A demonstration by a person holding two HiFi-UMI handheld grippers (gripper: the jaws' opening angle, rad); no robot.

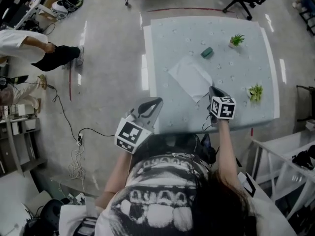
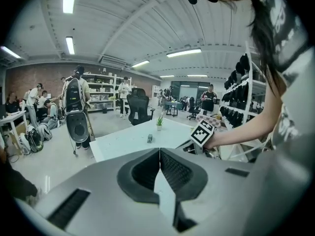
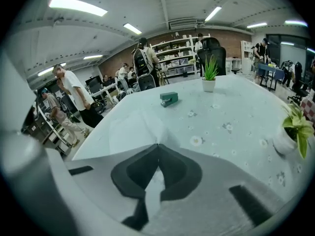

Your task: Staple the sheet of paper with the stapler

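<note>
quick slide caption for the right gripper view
Right gripper, jaws shut on a corner of the sheet of paper on the table; green stapler sits beyond.

A thin sheet (image 1: 189, 75) of white matt paper, softly creased, is pictured on a surface (image 1: 162, 38) laid with a smooth, pale covering printed with small flowers; whether cloth or plastic cannot be told. The teal stapler (image 3: 169, 100) is seen to be smooth, with a plastic look. The grey floor (image 1: 108, 58) is polished to a gloss, and strip lights are mirrored in it. The left claw (image 2: 159, 150) and right claw (image 3: 158, 145) are shelled in matt grey plastic, with dark, finely ribbed pads (image 2: 172, 168). The plants are potted in smooth white pots (image 3: 208, 85).
</note>
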